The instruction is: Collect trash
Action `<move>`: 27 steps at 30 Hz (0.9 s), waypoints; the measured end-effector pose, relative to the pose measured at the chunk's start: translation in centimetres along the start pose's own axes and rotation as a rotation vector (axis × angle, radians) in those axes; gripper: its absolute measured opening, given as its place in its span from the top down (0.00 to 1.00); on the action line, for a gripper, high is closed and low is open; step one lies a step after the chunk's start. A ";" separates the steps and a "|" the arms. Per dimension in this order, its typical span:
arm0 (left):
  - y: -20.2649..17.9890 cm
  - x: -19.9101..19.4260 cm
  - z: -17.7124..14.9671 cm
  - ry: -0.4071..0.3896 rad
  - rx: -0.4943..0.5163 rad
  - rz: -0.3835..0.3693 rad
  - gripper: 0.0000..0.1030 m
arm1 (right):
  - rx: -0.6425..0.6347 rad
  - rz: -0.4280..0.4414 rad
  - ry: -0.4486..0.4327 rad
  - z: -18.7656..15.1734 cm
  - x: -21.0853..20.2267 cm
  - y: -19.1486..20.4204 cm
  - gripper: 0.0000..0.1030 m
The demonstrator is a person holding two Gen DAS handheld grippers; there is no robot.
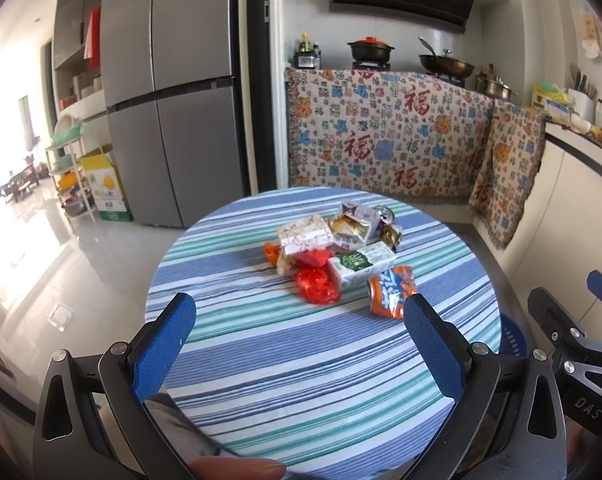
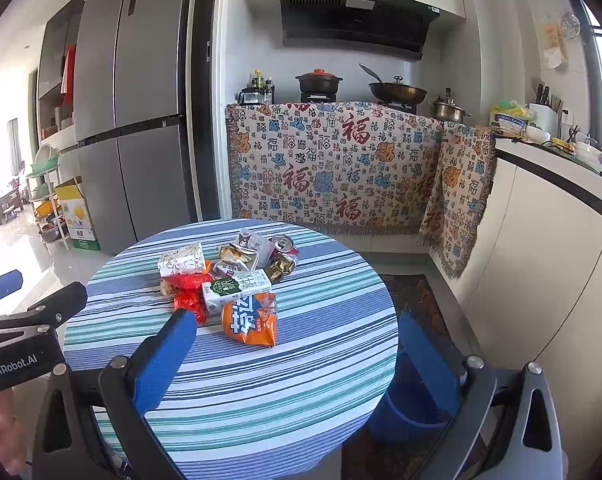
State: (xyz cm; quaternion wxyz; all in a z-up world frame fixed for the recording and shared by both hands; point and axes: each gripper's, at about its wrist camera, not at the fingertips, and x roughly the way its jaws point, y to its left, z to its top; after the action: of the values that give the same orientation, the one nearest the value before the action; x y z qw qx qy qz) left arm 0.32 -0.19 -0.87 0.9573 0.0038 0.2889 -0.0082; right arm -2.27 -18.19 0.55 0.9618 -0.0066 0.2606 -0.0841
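A round table (image 1: pixel 285 360) covered in a blue, teal and white striped cloth stands in a kitchen, with a tall grey fridge (image 1: pixel 173 92) behind it on the left, a patterned blanket (image 1: pixel 381 132) draped over the stove counter behind it, and a blue basket (image 2: pixel 413 404) on the floor beside the table's right edge. A pile of trash (image 1: pixel 337 248) sits on the far half of the table; its green and white carton (image 2: pixel 237 289) lies on its side, long axis running left to right, just behind an orange snack bag (image 2: pixel 251 320). The left gripper (image 1: pixel 299 312) and right gripper (image 2: pixel 297 334) both hover spread wide and empty above the near side of the table, short of the pile
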 end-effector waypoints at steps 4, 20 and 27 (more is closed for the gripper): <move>0.0 0.1 0.0 0.001 0.000 0.000 0.00 | 0.000 0.000 0.002 0.0 0.0 0.0 0.00; -0.1 0.1 0.0 0.003 0.001 0.002 0.00 | 0.000 -0.003 0.012 -0.8 0.4 0.1 0.00; 0.0 0.1 0.0 0.005 0.002 0.001 0.00 | 0.000 -0.004 0.015 -0.8 0.4 0.1 0.00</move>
State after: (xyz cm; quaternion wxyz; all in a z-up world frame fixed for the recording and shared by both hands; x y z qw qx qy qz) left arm 0.39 -0.22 -0.91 0.9566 0.0051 0.2913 -0.0079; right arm -2.36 -18.16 -0.36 0.9596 -0.0063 0.2677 -0.0860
